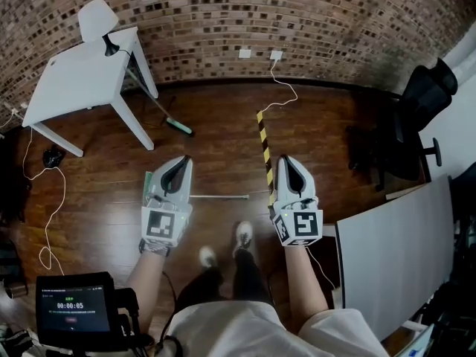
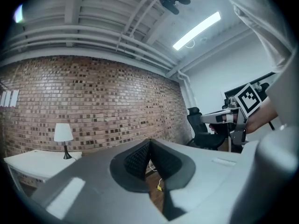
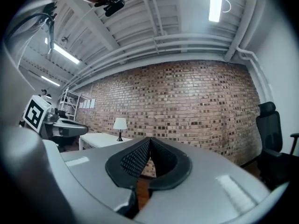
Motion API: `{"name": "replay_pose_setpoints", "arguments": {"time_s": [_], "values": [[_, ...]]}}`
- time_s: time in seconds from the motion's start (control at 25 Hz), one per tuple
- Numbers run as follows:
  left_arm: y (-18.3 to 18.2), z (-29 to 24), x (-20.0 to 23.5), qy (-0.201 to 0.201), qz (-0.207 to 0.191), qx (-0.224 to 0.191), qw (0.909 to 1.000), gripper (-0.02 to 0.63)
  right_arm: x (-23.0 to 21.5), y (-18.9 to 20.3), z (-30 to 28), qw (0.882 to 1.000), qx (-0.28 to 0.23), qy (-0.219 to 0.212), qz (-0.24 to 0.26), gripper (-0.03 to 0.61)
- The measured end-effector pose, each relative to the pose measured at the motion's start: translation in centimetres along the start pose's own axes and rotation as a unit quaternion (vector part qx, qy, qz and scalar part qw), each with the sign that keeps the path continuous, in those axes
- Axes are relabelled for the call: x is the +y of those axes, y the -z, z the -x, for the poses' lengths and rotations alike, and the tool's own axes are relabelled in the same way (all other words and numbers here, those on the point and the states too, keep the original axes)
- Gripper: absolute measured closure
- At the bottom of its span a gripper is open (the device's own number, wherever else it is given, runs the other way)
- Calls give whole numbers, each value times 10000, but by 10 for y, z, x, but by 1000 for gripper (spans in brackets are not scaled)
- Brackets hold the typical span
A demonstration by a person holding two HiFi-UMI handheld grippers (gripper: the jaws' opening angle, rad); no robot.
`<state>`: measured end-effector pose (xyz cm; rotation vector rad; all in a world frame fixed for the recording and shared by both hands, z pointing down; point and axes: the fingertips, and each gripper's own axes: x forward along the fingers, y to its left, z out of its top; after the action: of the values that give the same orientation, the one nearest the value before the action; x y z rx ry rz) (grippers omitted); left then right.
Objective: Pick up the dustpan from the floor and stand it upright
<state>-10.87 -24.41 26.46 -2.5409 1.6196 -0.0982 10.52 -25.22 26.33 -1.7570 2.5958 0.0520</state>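
I am holding my left tool [image 1: 177,171] and right tool [image 1: 288,168] level, both with jaws pressed together and gripping nothing. The dustpan [image 1: 148,186] is lying flat on the floor, partly hidden under my left tool, its thin handle [image 1: 223,196] pointing right. Going down with closed jaws, I am risking knocking that handle aside instead of catching it.

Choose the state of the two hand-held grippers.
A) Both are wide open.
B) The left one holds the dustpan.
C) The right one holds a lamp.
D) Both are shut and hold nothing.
D: each gripper view shows it, as the left hand-held gripper and the right hand-held gripper have their jaws together with nothing between them.
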Motion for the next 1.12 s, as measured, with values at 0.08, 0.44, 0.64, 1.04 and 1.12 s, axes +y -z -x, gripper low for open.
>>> {"name": "replay_pose_setpoints", "arguments": {"time_s": [0.08, 0.44, 0.64, 1.04, 1.12], "values": [[16, -19, -10, 86, 54, 92, 9999, 612, -8, 18, -9, 10000, 63, -45, 22, 563], [123, -101, -40, 254, 162, 47, 9995, 612, -54, 157, -44, 9988, 478, 67, 78, 554], [220, -124, -68, 536, 192, 71, 9984, 612, -67, 260, -46, 9981, 598, 162, 35, 547], [453, -127, -102, 631, 337, 475, 9963, 612, -73, 505, -30, 9937, 1117, 60, 83, 529], [492, -132, -107, 628, 253, 506, 9964, 612, -78, 547, -28, 9933, 1150, 7, 87, 521]]}}
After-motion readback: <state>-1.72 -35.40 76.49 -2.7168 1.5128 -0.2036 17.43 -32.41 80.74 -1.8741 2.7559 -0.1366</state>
